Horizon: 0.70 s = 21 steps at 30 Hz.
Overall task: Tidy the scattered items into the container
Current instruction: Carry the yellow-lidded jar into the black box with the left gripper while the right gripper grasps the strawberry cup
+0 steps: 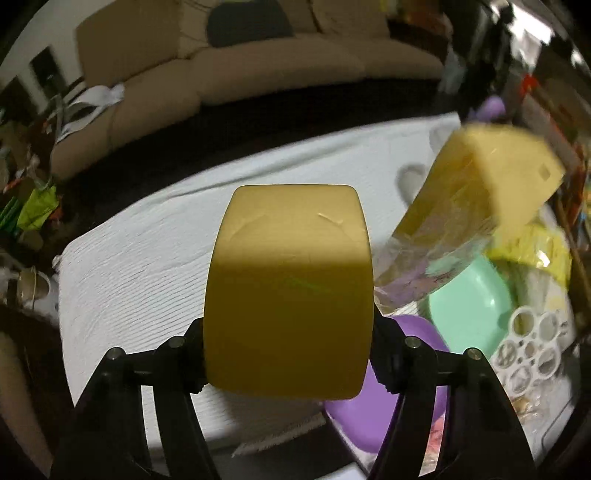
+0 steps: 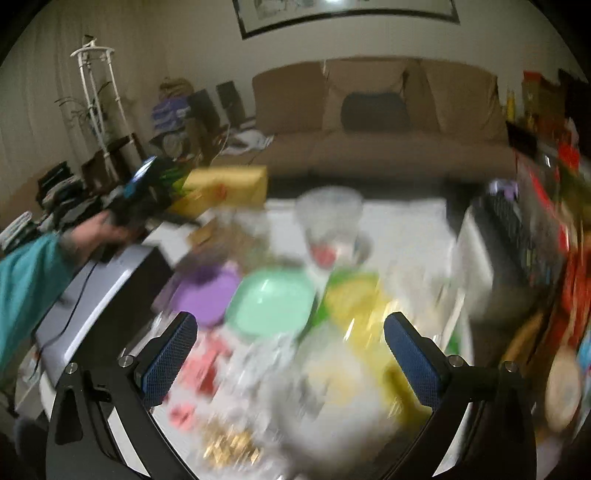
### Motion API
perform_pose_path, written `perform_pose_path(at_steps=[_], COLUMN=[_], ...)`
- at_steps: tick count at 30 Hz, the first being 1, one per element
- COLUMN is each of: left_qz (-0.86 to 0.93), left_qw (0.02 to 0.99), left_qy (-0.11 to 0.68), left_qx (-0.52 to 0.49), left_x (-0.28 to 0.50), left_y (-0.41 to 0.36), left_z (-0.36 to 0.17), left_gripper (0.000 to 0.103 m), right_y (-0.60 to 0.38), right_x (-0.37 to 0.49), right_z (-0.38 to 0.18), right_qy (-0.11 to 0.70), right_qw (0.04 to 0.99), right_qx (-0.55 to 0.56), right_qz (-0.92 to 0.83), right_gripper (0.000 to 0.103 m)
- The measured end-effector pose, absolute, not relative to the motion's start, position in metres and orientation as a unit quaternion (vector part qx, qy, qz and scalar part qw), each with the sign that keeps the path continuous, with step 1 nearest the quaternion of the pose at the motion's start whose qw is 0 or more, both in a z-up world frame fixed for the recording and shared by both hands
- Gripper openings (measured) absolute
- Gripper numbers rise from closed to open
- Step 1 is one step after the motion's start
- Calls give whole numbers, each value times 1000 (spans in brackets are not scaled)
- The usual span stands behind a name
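Now the left gripper (image 1: 288, 363) has its jaws clamped on a mustard-yellow rectangular box (image 1: 288, 291), lifted above the white cloth (image 1: 147, 266); right of it, a mint-green plastic dish (image 1: 469, 310). Right gripper (image 2: 290, 354) spread wide, empty, over blurred clutter.

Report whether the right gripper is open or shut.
Open. The right gripper shows both blue pads spread wide apart with nothing between them, above the blurred table clutter.

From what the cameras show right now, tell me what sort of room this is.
Most likely a home living room: a tan sofa along the wall, a framed picture above it, and a cluttered low table with plastic plates.
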<state>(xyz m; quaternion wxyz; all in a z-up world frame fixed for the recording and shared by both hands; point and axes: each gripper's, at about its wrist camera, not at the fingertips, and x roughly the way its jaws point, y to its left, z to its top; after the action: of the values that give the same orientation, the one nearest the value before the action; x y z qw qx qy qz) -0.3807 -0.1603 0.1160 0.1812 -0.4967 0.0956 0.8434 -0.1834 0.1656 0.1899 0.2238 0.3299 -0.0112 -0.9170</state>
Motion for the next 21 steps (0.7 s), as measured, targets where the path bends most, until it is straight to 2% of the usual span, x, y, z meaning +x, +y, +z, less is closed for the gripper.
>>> perform_pose_path(at_steps=[5, 10, 12, 14, 16, 17, 18, 21], left_qz=[876, 888, 888, 888, 885, 884, 884, 883], left_qw=[189, 198, 202, 210, 219, 221, 221, 220], left_qy=[42, 15, -15, -38, -61, -67, -71, -80], left_qx=[-441, -415, -413, -407, -406, -406, -406, -407], left_x=[-340, -281, -252, -234, -212, -204, -195, -179], left_y=[-201, -231, -248, -262, -274, -278, -282, -290], left_z=[184, 229, 242, 252, 256, 256, 257, 257], left_gripper=[64, 64, 64, 64, 64, 64, 64, 64], right_y=[146, 125, 140, 170, 208, 217, 227, 235], right_x=[-288, -365, -384, -395, -402, -403, -403, -407], right_z=[213, 191, 172, 148, 108, 94, 80, 68], right_qy=[22, 26, -52, -181, -356, -406, -452, -489], right_qw=[217, 197, 195, 203, 195, 196, 192, 190], right_qx=[351, 413, 449, 474, 500, 501, 497, 474], right_qz=[-911, -889, -871, -837, -765, -739, -715, -707], right_gripper=[103, 103, 103, 103, 103, 103, 103, 103])
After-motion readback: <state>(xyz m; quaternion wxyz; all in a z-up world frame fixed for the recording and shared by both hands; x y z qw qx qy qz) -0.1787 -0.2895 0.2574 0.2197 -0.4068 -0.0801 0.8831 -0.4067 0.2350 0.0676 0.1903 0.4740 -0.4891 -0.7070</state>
